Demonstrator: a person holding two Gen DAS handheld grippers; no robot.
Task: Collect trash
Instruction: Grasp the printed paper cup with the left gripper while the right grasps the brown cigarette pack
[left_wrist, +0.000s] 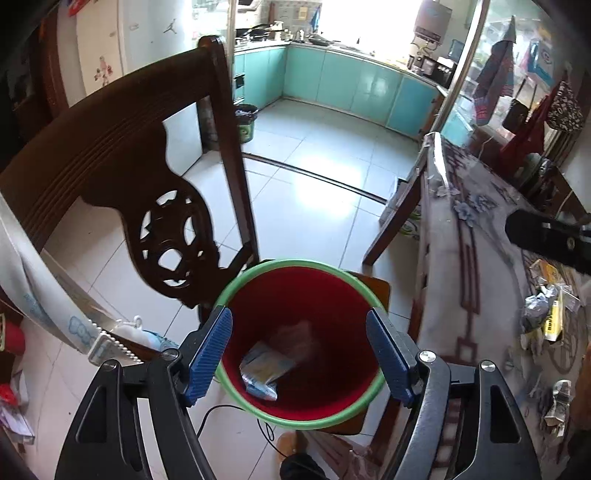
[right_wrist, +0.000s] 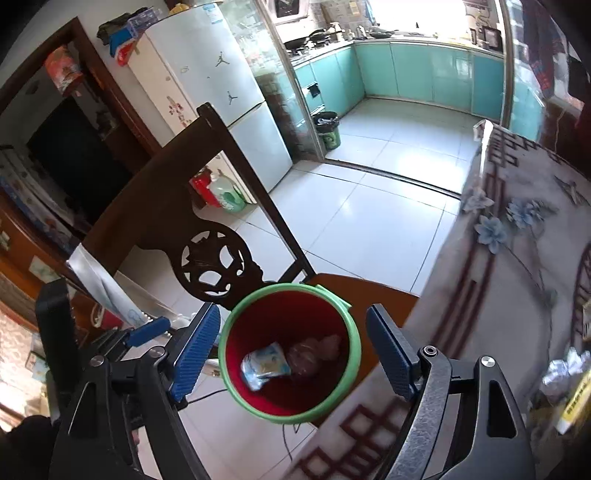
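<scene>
Trash bin (left_wrist: 301, 415), red inside with a green rim, stands on the wooden chair seat (left_wrist: 373, 286), just beside the cloth-covered table (left_wrist: 469, 258). Inside the bin: a blue-and-white wrapper (left_wrist: 264, 369) and a crumpled clear plastic piece (right_wrist: 314, 352) beside it. Left gripper (left_wrist: 299, 354) above the bin, jaws wide, nothing between the pads. Right gripper (right_wrist: 293, 349) also above the bin, jaws wide, empty. More crumpled scraps (left_wrist: 546, 314) lie on the table, well apart from the bin.
</scene>
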